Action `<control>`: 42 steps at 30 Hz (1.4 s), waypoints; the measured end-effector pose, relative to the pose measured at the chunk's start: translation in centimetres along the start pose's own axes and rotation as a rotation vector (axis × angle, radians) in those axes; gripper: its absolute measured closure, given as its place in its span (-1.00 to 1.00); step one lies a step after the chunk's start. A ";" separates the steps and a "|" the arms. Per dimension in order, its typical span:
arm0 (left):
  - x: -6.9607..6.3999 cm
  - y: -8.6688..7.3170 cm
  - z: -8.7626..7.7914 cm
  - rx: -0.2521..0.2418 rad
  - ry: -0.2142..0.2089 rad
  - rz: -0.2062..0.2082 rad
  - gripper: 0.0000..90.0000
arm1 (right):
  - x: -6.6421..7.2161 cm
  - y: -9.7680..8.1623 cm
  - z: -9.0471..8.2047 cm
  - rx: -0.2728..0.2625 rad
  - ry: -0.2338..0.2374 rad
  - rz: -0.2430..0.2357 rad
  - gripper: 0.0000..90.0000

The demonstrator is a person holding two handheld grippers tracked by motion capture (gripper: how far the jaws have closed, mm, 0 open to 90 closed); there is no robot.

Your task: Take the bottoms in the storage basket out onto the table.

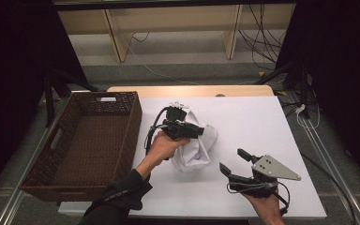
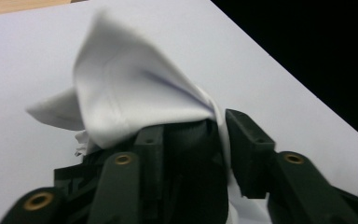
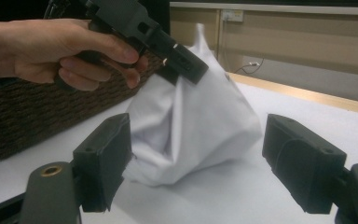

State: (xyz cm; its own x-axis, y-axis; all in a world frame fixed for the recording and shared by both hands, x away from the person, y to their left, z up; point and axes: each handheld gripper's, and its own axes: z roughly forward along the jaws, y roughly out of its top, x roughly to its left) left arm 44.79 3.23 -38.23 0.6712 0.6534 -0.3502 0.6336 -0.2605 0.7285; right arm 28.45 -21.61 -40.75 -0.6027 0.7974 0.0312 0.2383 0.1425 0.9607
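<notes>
One white counter (image 1: 262,126) carries everything, and the largest thing on it is the dark woven basket (image 1: 86,145) standing at its left side, open-topped and with nothing visible inside; I judge it to be where the cloth is meant to end up, which would explain why the cloth is handled just beside its right wall. Next in size is the white cloth (image 1: 198,149), a crumpled heap resting near the middle of the counter, pulled up into a peak where the left gripper (image 1: 193,131) has hold of it. In the left gripper view a fold of the fabric (image 2: 135,93) lies between that gripper's fingers (image 2: 247,140), which stand partly apart; whether the pads press on the fabric I cannot tell, since the cloth hides the contact. The peak suggests the cloth hangs from that high point so its lower part stays bunched on the counter. The right gripper (image 1: 232,161) waits near the front right of the counter, well apart from the cloth, its fingers (image 3: 102,158) wide open and empty, aimed at the heap as though to take a second hold. Between cloth and basket nothing stands but the basket's own wall, which the cloth would have to clear. Beyond the counter lie loose cables (image 1: 258,37) on the floor, out of the way.
</notes>
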 end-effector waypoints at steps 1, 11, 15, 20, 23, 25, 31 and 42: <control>-0.1 0.0 0.0 0.003 -0.002 0.004 0.15 | 0.0 0.0 0.0 -0.002 0.001 0.000 -0.45; 0.2 -0.1 -0.2 0.004 0.019 -0.001 -0.28 | 0.0 0.0 0.0 0.000 0.002 0.000 -0.45; 0.4 -0.1 -0.8 -0.008 0.021 -0.009 -0.35 | 0.0 0.0 0.0 0.001 0.001 0.001 -0.45; 0.6 -0.3 -1.7 -0.028 0.016 -0.009 -0.44 | 0.0 0.0 0.0 -0.001 0.002 0.001 -0.45; 0.8 -0.5 -2.3 -0.041 0.007 -0.008 -0.47 | 0.0 0.0 0.0 -0.001 0.000 0.001 -0.45; 1.0 -0.6 -2.7 -0.050 0.005 -0.007 -0.49 | 0.0 0.0 0.0 0.000 0.001 0.001 -0.45; 1.3 -1.2 -3.7 -0.083 -0.008 -0.016 -0.55 | 0.0 0.0 0.0 0.003 -0.001 0.000 -0.45; 1.7 -2.5 -5.4 -0.165 -0.025 -0.013 -0.63 | 0.0 0.0 0.1 0.000 0.002 0.002 -0.45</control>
State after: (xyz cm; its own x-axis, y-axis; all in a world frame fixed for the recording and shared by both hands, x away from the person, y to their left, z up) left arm 42.26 8.79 -37.44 0.6740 0.6373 -0.3735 0.5719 -0.1300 0.8100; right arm 28.49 -21.55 -40.81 -0.6041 0.7962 0.0338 0.2393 0.1407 0.9607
